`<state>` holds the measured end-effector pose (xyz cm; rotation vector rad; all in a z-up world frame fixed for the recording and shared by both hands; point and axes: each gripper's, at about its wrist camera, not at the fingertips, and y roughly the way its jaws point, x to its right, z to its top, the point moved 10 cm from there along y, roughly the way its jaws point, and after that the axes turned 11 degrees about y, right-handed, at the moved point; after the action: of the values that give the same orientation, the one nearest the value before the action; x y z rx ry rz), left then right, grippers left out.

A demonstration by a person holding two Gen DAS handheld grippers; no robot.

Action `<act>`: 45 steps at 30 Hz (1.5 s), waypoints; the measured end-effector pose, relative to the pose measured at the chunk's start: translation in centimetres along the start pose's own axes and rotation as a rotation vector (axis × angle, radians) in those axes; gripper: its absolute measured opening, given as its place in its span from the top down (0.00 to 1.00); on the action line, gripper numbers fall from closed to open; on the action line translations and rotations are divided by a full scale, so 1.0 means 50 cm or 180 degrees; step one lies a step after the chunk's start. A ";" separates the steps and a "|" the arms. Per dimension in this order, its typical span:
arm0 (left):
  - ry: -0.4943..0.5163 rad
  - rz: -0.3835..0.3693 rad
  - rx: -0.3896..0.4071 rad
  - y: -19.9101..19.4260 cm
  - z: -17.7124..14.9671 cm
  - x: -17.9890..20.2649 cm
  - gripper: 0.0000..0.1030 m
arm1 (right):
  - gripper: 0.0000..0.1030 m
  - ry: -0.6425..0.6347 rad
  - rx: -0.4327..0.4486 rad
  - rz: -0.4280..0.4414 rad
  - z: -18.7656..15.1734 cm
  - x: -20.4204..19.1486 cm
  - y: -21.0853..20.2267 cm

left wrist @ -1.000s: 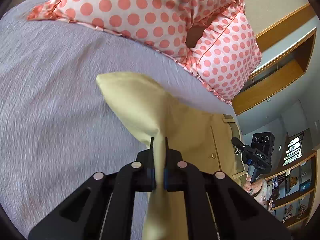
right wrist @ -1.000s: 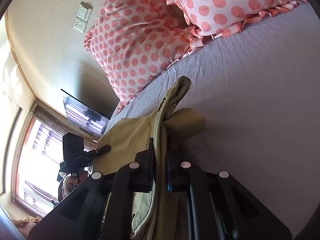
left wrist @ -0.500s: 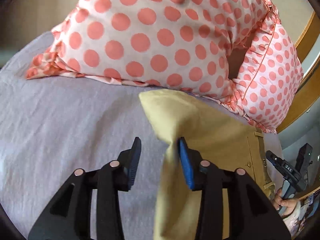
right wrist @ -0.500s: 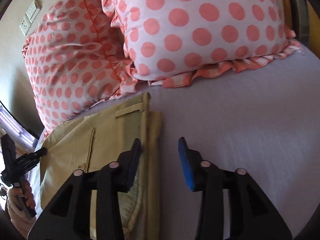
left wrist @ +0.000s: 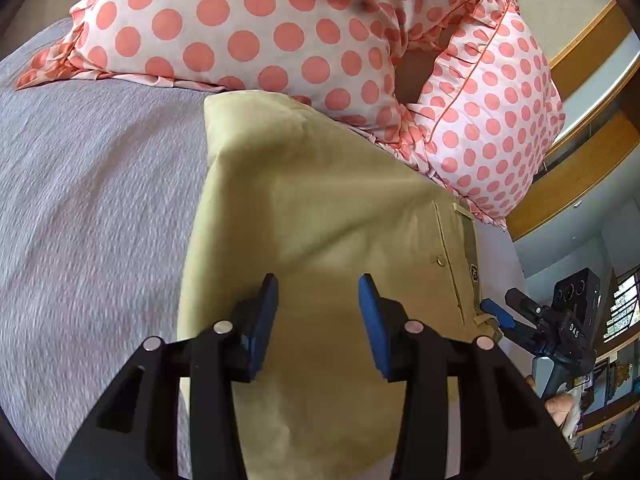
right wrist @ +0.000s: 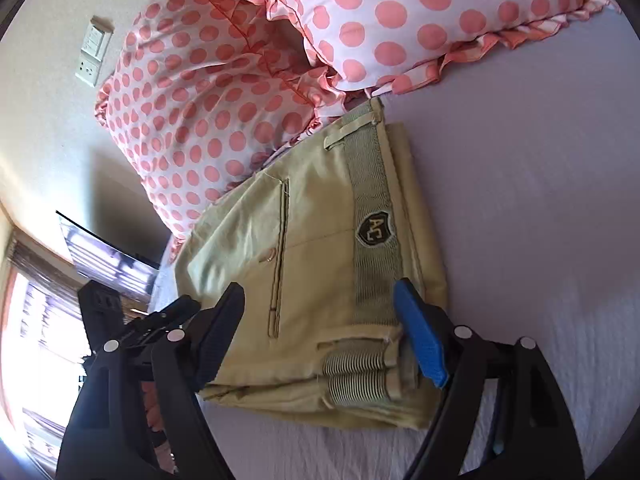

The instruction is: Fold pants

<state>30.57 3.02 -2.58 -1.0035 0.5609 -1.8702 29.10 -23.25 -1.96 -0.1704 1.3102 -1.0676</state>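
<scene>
Khaki pants (left wrist: 312, 216) lie folded flat on the grey bed sheet (left wrist: 88, 208), their far edge against the pillows. In the right wrist view the pants (right wrist: 320, 264) show a back pocket, a ribbed waistband and a shield badge (right wrist: 374, 229). My left gripper (left wrist: 318, 304) is open and empty, hovering over the near part of the folded fabric. My right gripper (right wrist: 320, 312) is open and empty, jaws wide apart over the waistband end. Each gripper shows in the other's view, right gripper (left wrist: 532, 316) and left gripper (right wrist: 132, 320).
Two pink polka-dot pillows (left wrist: 280, 28) (right wrist: 224, 92) lie at the head of the bed, touching the pants. Wooden shelving (left wrist: 568, 168) stands beyond the bed. A wall switch and socket (right wrist: 94, 52) and a window (right wrist: 36, 344) are on the left side.
Both grippers opened and let go of the pants. The fabric dropped from a held bunch to lie flat and folded on the sheet. Both grippers have drawn back slightly.
</scene>
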 end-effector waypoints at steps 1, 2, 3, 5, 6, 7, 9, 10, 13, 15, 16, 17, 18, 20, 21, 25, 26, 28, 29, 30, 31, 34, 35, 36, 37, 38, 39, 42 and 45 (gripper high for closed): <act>0.0075 0.0070 0.0050 -0.020 -0.011 0.006 0.44 | 0.10 -0.0119 0.0119 -0.0195 -0.012 -0.002 -0.018; 0.0189 0.0180 0.0112 -0.043 -0.024 0.013 0.39 | 0.01 -0.0258 0.0249 -0.0353 -0.029 -0.003 -0.037; 0.0319 0.0305 0.0174 -0.066 -0.042 0.022 0.29 | 0.01 -0.0406 0.0377 -0.0451 -0.049 -0.007 -0.054; 0.0507 0.0514 0.0237 -0.102 -0.088 0.040 0.16 | 0.01 -0.0722 0.0568 -0.0532 -0.103 -0.019 -0.077; 0.0563 0.0616 0.0260 -0.113 -0.116 0.049 0.11 | 0.01 -0.0868 0.0620 -0.0571 -0.136 -0.026 -0.081; 0.0606 0.0691 0.0283 -0.124 -0.142 0.055 0.09 | 0.01 -0.0978 0.0665 -0.0632 -0.162 -0.028 -0.079; 0.0645 0.0818 0.0295 -0.133 -0.194 0.062 0.09 | 0.01 -0.1186 0.0757 -0.0816 -0.212 -0.028 -0.075; 0.0631 0.0868 0.0306 -0.138 -0.216 0.062 0.09 | 0.01 -0.1298 0.0801 -0.0911 -0.234 -0.028 -0.070; 0.0592 0.0951 0.0413 -0.153 -0.260 0.061 0.09 | 0.01 -0.1510 0.0886 -0.1130 -0.272 -0.031 -0.050; 0.0661 0.1079 0.0453 -0.157 -0.275 0.061 0.09 | 0.01 -0.1548 0.0902 -0.1161 -0.283 -0.037 -0.038; 0.0701 0.1132 0.0471 -0.159 -0.281 0.063 0.09 | 0.01 -0.1554 0.0914 -0.1160 -0.287 -0.039 -0.034; 0.0719 0.1147 0.0473 -0.158 -0.286 0.065 0.09 | 0.01 -0.1567 0.0947 -0.1174 -0.290 -0.041 -0.032; 0.0735 0.1154 0.0472 -0.156 -0.289 0.067 0.09 | 0.01 -0.1592 0.0986 -0.1206 -0.292 -0.042 -0.030; 0.0788 0.1200 0.0493 -0.153 -0.292 0.071 0.07 | 0.01 -0.1628 0.0998 -0.1308 -0.298 -0.038 -0.023; 0.0814 0.1216 0.0493 -0.152 -0.295 0.073 0.05 | 0.01 -0.1605 0.1007 -0.1288 -0.299 -0.035 -0.023; 0.0991 0.1441 0.0461 -0.140 -0.307 0.079 0.02 | 0.01 -0.1506 0.0997 -0.1259 -0.303 -0.030 -0.025; 0.1056 0.1550 0.0457 -0.137 -0.310 0.081 0.02 | 0.01 -0.1497 0.1009 -0.1258 -0.303 -0.030 -0.025; 0.0992 0.1577 0.0542 -0.140 -0.313 0.079 0.02 | 0.01 -0.1504 0.1047 -0.1253 -0.305 -0.030 -0.026; 0.0997 0.1595 0.0560 -0.141 -0.314 0.079 0.02 | 0.01 -0.1512 0.1069 -0.1243 -0.305 -0.030 -0.027; 0.0987 0.1596 0.0573 -0.141 -0.313 0.079 0.02 | 0.01 -0.1519 0.1094 -0.1233 -0.306 -0.030 -0.027; 0.0982 0.1601 0.0582 -0.141 -0.313 0.079 0.02 | 0.01 -0.1523 0.1114 -0.1223 -0.307 -0.030 -0.028; 0.0989 0.1619 0.0619 -0.142 -0.312 0.079 0.02 | 0.01 -0.1527 0.1141 -0.1212 -0.306 -0.030 -0.029; 0.0990 0.1620 0.0623 -0.142 -0.312 0.079 0.02 | 0.01 -0.1528 0.1139 -0.1211 -0.306 -0.029 -0.029; 0.0990 0.1619 0.0621 -0.141 -0.312 0.079 0.02 | 0.01 -0.1525 0.1144 -0.1213 -0.306 -0.029 -0.029; 0.0989 0.1620 0.0624 -0.141 -0.312 0.078 0.02 | 0.01 -0.1527 0.1146 -0.1209 -0.304 -0.029 -0.029; 0.0992 0.1619 0.0624 -0.142 -0.312 0.078 0.02 | 0.01 -0.1525 0.1158 -0.1209 -0.305 -0.029 -0.029; 0.0994 0.1620 0.0631 -0.142 -0.312 0.077 0.02 | 0.01 -0.1522 0.1169 -0.1208 -0.305 -0.029 -0.030; 0.0996 0.1623 0.0638 -0.143 -0.313 0.079 0.02 | 0.01 -0.1515 0.1189 -0.1211 -0.305 -0.029 -0.031; 0.0996 0.1623 0.0638 -0.143 -0.313 0.079 0.02 | 0.01 -0.1517 0.1187 -0.1211 -0.306 -0.029 -0.031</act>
<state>13.05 2.58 -4.70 -0.3855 0.7185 -1.5849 15.67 -16.21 -4.81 -0.3769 0.6474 -1.4665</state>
